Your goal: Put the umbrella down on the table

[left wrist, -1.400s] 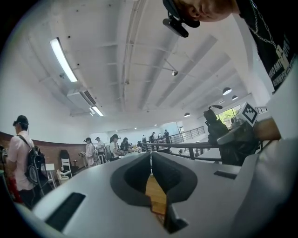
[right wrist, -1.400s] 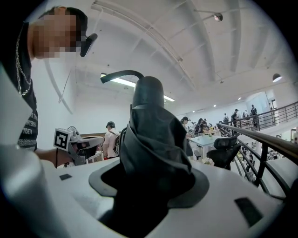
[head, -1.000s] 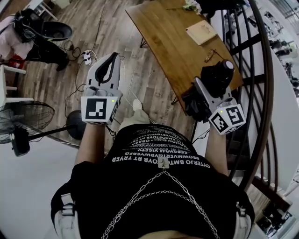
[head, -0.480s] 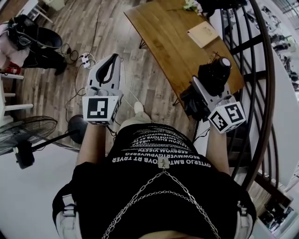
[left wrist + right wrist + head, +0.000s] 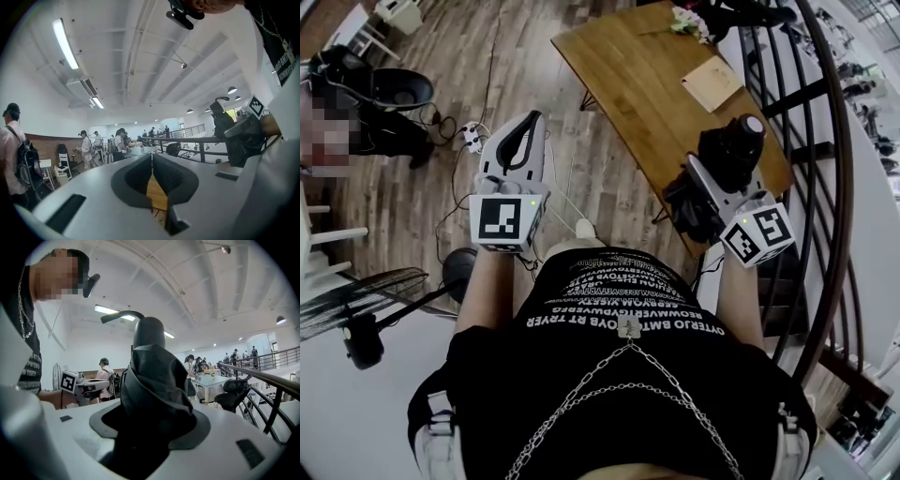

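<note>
A folded black umbrella stands upright in my right gripper, which is shut on its fabric body, over the near right corner of the wooden table. In the right gripper view the umbrella fills the space between the jaws, its curved handle on top. My left gripper is held over the wood floor left of the table, shut, with nothing in it. In the left gripper view its fingertips meet, and the umbrella shows at the right.
On the table lie a tan notebook and flowers at the far end. A black curved railing runs along the right. A standing fan, a power strip and cables are on the floor at left. People stand in the background.
Both grippers have moved forward with the person; the table has come closer and the fan has slid back in view. The grip on the umbrella is unchanged.
</note>
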The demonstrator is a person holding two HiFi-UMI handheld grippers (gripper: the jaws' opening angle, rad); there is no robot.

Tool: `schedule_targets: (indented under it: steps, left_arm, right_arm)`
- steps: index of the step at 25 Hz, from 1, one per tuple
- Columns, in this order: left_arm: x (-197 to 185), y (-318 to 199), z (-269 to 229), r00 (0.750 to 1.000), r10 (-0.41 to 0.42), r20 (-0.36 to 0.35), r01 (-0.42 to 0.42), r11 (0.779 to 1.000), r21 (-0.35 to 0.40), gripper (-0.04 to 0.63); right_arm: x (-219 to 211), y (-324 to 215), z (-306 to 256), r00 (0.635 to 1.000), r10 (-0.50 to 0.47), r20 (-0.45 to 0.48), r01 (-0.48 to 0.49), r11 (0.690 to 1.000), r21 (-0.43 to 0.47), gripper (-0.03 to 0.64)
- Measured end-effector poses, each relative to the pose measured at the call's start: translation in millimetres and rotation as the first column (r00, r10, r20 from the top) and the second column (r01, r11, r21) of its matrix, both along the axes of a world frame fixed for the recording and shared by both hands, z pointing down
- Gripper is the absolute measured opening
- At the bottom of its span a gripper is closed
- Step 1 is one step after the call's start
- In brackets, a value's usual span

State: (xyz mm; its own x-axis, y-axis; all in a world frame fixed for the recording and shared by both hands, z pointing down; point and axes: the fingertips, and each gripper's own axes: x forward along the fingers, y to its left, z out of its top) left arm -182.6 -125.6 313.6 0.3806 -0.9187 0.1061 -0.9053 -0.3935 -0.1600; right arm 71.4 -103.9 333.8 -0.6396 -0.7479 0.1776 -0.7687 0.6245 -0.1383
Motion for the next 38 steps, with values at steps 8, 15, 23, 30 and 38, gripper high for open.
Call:
schedule_targets:
  steps: [8,15,23,30,38]
  left_arm:
    - [-17,-33,9,0.999,0.032,0.022,-0.032,0.999,-0.010,0.031]
    - [-20,-66,40,0.999,0.039,0.014,-0.038,0.998,-0.052,0.031]
    - [-4,-119,27,0.998,0.051,0.026,-0.050,0.998,-0.030,0.031]
    - [8,-152,25,0.999,0.041,0.028,-0.040,0.998,-0.052,0.031]
    - [26,-180,35,0.998,0.047,0.049,-0.044,0.996,-0.071,0.031]
  right_arm:
    - [-14,-32,1,1.000,0.025,0.011,-0.025,1.000,0.012,0.272]
    - [-6,-62,33,0.997,0.073,0.013,-0.072,0.997,-0.032,0.272]
    - [15,-117,34,0.995,0.098,0.030,-0.097,0.994,-0.043,0.272]
    - [17,-151,39,0.996,0.078,0.037,-0.075,0.995,-0.060,0.272]
    - [23,-193,49,0.997,0.039,0.059,-0.034,0.996,-0.081,0.272]
